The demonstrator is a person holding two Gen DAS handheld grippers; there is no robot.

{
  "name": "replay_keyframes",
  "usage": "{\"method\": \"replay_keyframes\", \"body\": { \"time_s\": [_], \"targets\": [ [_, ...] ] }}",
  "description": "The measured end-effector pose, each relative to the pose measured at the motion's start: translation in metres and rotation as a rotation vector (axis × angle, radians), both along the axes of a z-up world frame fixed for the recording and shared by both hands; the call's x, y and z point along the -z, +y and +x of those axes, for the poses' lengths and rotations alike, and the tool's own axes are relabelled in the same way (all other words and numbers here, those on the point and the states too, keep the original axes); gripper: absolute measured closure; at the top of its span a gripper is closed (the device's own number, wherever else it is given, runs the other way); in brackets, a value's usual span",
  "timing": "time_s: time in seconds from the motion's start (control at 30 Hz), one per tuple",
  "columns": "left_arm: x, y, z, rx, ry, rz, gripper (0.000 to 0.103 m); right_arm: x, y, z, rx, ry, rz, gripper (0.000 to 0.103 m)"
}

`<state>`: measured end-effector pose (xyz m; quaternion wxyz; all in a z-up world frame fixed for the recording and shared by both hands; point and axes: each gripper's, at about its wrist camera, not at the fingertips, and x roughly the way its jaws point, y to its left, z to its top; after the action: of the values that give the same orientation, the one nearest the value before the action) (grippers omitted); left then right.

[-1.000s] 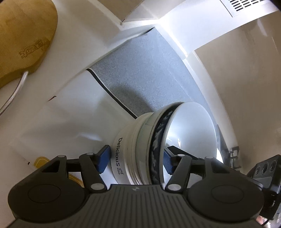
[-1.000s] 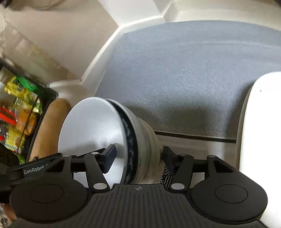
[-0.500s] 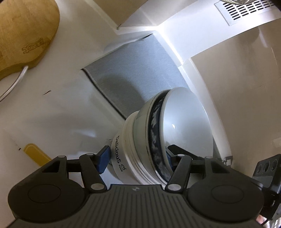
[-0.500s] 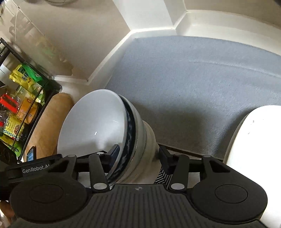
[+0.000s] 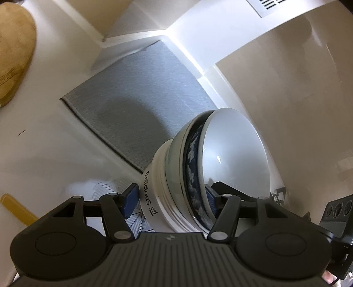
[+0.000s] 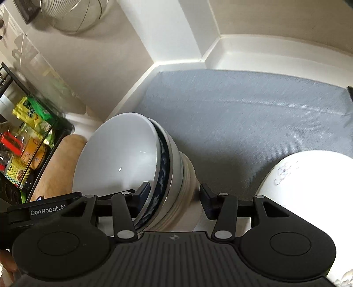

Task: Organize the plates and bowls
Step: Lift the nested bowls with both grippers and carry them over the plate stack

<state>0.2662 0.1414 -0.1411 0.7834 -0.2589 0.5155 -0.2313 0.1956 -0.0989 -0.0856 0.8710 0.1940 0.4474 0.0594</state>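
Both my grippers — left (image 5: 171,199), right (image 6: 174,196) — pinch one nested bowl stack (image 5: 198,176) between their fingers; uneven pull could slip it onto the grey mat (image 6: 242,114) beyond.

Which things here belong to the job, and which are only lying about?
Job:
- stack of bowls, tilted, in both grippers
- left gripper
- right gripper
- white plate
- grey mat

Lying about:
- wooden cutting board
- black rack with snack packets
- glass bowl
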Motion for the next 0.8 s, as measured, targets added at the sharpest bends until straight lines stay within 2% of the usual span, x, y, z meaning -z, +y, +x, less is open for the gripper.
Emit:
{"method": "replay_keyframes", "body": {
  "time_s": [0.43,0.8],
  "targets": [
    [-0.011,-0.041,0.013,0.105,-0.032,-0.034,0.037,-0.023,-0.042,-0.015,0.100,-0.056,-0.038,0.052],
    [-0.010,-0.116,0.006,0.304,-0.038,-0.051,0.037,-0.030,-0.100,-0.065,0.280,-0.068,-0.073,0.052]
  ]
}}
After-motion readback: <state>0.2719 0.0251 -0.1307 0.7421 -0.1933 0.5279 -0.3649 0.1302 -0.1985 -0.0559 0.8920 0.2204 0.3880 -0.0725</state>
